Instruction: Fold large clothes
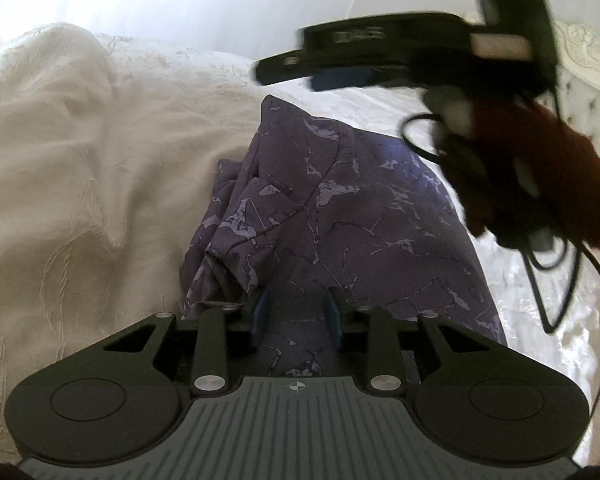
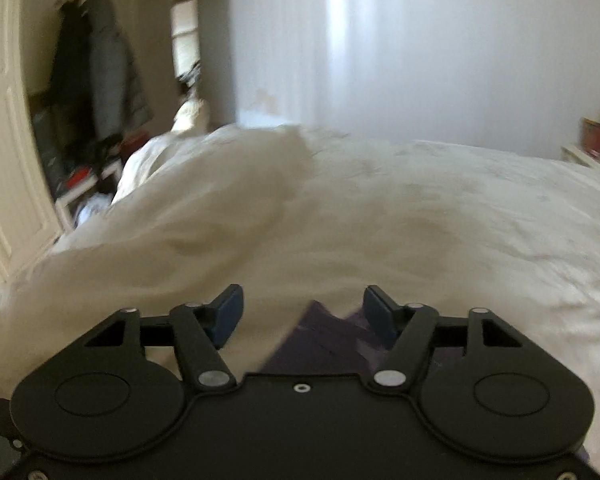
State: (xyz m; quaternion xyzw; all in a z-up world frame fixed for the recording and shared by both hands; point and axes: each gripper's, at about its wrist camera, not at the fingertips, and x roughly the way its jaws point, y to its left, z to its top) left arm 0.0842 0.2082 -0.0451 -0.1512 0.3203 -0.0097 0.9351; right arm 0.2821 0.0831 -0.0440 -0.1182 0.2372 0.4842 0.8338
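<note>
A purple garment (image 1: 360, 220) with a pale marbled print lies on the white bedspread (image 1: 540, 320), bunched into folds along its left side. My left gripper (image 1: 297, 312) hovers low over its near end, its blue pads (image 1: 260, 314) apart, with the cloth showing flat beneath the gap, not pinched. In the left wrist view my right gripper (image 1: 284, 68) is a blur above the garment's far end, held by a hand in a dark red sleeve (image 1: 560, 168). In its own view the right gripper (image 2: 304, 306) is open and empty, with a corner of the purple garment (image 2: 320, 340) below it.
A crumpled cream duvet (image 1: 60, 140) is heaped to the left of the garment. A tufted white headboard (image 1: 588, 80) stands at the right. A black cable (image 1: 560, 280) hangs from the right hand. Coats (image 2: 100, 72) hang by a doorway; a bedside shelf (image 2: 596, 148) is far right.
</note>
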